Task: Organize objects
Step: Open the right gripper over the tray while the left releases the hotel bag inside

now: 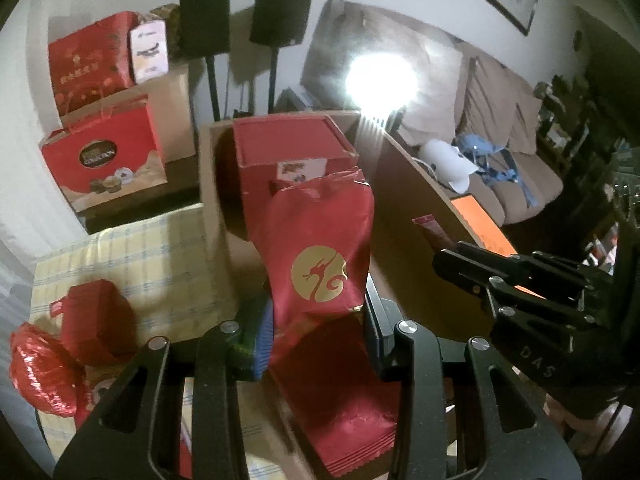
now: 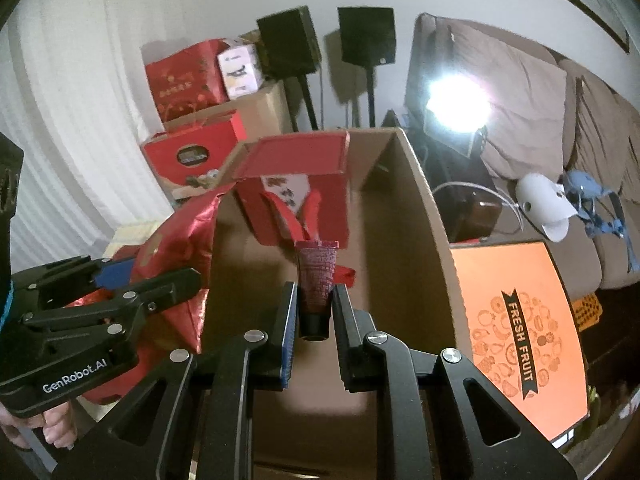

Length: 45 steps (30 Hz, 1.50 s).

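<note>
My left gripper is shut on a red foil bag with a gold dragon emblem, held upright at the near left wall of an open cardboard box. The bag also shows in the right wrist view. My right gripper is shut on a dark red tube with a black cap, held over the inside of the box. A red gift box with a white label stands inside at the far end; it also shows in the left wrist view.
A red heart-shaped box and a red foil balloon lie on the yellow checked cloth. Red gift bags sit on cartons behind. An orange "Fresh Fruit" flap, a sofa and a bright lamp are at the right.
</note>
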Motion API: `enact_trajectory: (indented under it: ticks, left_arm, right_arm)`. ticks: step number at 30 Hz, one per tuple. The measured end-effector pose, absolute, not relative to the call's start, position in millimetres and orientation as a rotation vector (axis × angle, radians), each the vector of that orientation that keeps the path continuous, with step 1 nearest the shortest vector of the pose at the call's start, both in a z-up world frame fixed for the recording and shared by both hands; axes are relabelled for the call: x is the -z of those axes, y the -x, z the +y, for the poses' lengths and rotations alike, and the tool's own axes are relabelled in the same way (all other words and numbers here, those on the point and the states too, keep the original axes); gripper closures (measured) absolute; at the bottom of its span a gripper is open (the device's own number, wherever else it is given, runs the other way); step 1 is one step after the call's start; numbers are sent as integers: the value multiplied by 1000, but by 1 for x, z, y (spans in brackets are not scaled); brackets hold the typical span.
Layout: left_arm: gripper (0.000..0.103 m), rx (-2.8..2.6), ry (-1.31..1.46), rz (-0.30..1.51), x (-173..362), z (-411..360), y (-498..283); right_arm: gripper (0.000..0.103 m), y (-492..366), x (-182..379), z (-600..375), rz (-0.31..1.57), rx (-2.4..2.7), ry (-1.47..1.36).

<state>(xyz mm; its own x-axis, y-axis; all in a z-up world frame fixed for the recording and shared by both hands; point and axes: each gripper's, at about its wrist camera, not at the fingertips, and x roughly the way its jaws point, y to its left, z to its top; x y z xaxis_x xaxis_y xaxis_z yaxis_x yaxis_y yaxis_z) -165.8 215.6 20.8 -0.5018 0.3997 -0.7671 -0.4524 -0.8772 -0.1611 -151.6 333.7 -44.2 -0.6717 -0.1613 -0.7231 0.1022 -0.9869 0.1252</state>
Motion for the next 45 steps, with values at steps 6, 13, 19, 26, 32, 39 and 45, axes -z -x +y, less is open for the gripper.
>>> enact_trajectory:
  ticks: [6, 13, 19, 26, 32, 39, 45]
  left_arm:
    - [68, -2326, 1235, 130, -2, 234, 170]
    - [66, -2307, 1314, 154, 21, 246, 178]
    - [57, -2311, 1349, 151, 28, 247, 182]
    - [42, -2333, 1337, 162, 22, 245, 179]
    - [27, -2356, 1311, 150, 11, 237, 176]
    - [7, -2417, 1227, 179, -12, 228, 163]
    - [1, -2479, 1181, 200, -23, 215, 154]
  right_arm:
    - [86, 156, 63, 349, -145, 2735, -1257]
    - [86, 163, 85, 357, -169, 2709, -1325]
    - [86, 166, 95, 357, -178, 2688, -1354]
    - [86, 170, 100, 354, -177, 2671, -1376]
    - [81, 169, 96, 353, -189, 2681, -1369]
    - [64, 164, 85, 353, -186, 2711, -1326]
    - [42, 157, 72, 349, -156, 2755, -1281]
